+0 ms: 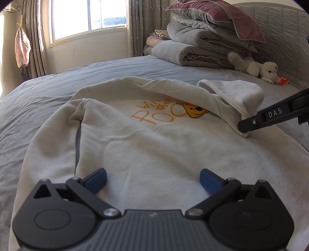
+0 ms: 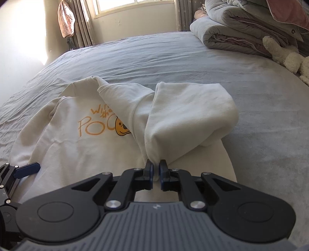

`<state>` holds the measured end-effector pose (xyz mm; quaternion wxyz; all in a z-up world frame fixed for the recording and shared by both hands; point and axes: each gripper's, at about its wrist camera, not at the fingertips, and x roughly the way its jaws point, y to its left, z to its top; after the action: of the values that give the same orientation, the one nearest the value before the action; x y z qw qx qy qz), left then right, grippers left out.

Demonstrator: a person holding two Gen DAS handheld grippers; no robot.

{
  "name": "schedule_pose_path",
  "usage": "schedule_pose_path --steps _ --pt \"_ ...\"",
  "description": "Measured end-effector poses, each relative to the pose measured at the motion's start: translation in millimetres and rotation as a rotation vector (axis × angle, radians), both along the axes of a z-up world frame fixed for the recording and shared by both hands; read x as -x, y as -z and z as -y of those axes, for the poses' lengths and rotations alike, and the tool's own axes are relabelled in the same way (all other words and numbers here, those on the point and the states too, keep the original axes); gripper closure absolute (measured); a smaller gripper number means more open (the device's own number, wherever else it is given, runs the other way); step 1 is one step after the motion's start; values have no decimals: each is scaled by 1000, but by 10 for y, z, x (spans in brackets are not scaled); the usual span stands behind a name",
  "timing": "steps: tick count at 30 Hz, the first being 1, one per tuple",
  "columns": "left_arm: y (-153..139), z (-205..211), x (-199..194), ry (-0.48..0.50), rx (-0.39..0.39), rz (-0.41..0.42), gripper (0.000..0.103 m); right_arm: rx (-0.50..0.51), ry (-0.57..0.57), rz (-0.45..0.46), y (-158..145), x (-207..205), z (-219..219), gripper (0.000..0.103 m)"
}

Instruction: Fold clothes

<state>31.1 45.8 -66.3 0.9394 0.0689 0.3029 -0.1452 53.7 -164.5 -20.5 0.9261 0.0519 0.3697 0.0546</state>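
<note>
I am looking at a cream sweatshirt lying face up on the grey bed sheet, its orange print and yellow bear face showing near the middle of the chest. My right gripper is pinching a fold of the sweatshirt, its 2 blue pads clenched on the fabric, and the right sleeve is bunching up from that pinch and draping over the right side of the print. My left gripper is hanging just over the near hem with its fingers spread wide and nothing between them; I cannot quite tell whether the tips are touching the cloth. Far right, a stack of folded quilts with a pillow on top is sitting by the headboard, a white plush dog just beside it.
</note>
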Motion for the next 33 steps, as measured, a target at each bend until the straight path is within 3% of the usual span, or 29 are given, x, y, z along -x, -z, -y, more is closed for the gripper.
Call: schedule_pose_path --steps 27,32,33 --pt "2 1 -1 -1 0 1 0 -69 -28 -74 -66 -9 129 93" --pt "7 9 -4 -1 -6 4 0 -135 -33 -143 -100 7 233 82" --pt "7 10 -4 -1 -7 4 0 -140 -32 -151 -118 13 255 71"
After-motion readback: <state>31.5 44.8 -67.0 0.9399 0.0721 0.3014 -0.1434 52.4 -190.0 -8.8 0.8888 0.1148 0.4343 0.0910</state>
